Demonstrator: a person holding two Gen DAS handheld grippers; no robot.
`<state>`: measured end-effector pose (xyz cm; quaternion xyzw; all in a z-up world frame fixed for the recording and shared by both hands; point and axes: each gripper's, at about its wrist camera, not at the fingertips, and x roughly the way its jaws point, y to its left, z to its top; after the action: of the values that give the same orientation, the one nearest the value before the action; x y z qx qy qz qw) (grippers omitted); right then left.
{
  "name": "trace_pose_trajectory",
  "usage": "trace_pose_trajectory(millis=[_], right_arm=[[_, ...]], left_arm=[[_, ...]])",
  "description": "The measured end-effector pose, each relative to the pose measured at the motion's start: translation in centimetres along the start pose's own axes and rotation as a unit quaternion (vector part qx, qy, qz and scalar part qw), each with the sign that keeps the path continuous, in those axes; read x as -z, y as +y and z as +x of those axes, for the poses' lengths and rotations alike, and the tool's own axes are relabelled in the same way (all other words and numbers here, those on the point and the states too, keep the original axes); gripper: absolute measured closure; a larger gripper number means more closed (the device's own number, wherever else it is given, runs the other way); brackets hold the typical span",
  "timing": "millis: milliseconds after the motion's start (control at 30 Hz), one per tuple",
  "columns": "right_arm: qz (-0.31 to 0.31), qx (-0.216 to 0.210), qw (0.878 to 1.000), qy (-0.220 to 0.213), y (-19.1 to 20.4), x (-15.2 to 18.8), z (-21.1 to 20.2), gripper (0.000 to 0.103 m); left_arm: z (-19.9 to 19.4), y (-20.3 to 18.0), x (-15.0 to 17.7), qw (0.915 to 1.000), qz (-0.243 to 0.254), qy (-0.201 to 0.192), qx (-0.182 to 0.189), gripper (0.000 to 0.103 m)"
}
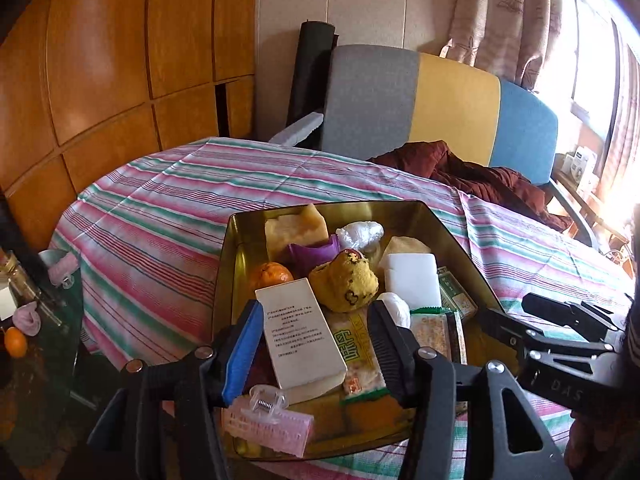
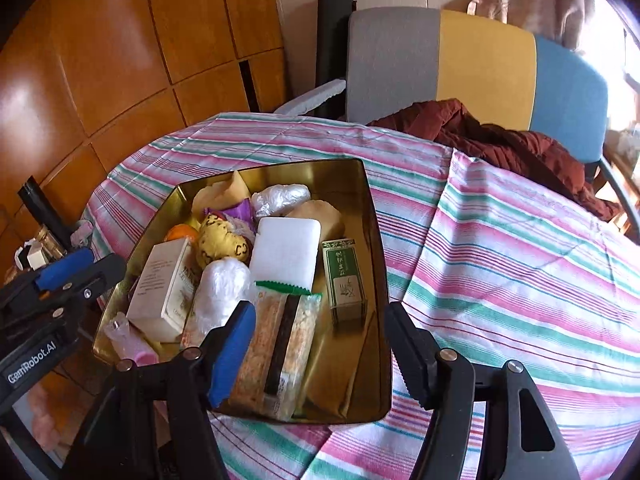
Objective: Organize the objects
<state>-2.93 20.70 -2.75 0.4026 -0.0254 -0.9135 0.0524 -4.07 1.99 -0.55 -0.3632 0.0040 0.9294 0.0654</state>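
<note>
A gold tin tray sits on the striped tablecloth and holds several items. Among them are a white printed box, a yellow patterned sock bundle, a white block, a green tea box, a snack packet, an orange and a pink hair clip. My left gripper hovers open at the tray's near-left edge, holding nothing. My right gripper hangs open over the tray's near end.
The striped tablecloth lies bare to the right of and behind the tray. A grey, yellow and blue chair with a dark red jacket stands behind the table. A low side table at left carries another orange and small clutter.
</note>
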Motion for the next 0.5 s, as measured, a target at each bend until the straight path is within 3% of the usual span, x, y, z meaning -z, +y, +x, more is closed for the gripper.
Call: trace_pose_trajectory(millis=[100,167,333,500], right_arm=[[-0.009,0.015,1.000,-0.018,0.6,1.0,-1.1,0.034],[-0.007,0.029,0.999,-0.034,0.7,1.6,-1.8,0.024],[0.003,0.050,0.996,-0.071,0.8,2.6,-3.2,0.012],[0.007,0.046,0.996,-0.072,0.6,2.6,-3.5,0.011]], left_arm=[[-0.6,-0.5,0.5,1.0000,0.005,-0.008,-0.003,0.044],[-1.0,-0.8,0.7,0.9999,0.002,-0.010,-0.010,0.039],[-1.9,-1.2,0.9,0.9989,-0.007,-0.023,-0.041,0.037],[-2.3,-1.3,1.0,0.9986,-0.005,-0.030,-0.044,0.037]])
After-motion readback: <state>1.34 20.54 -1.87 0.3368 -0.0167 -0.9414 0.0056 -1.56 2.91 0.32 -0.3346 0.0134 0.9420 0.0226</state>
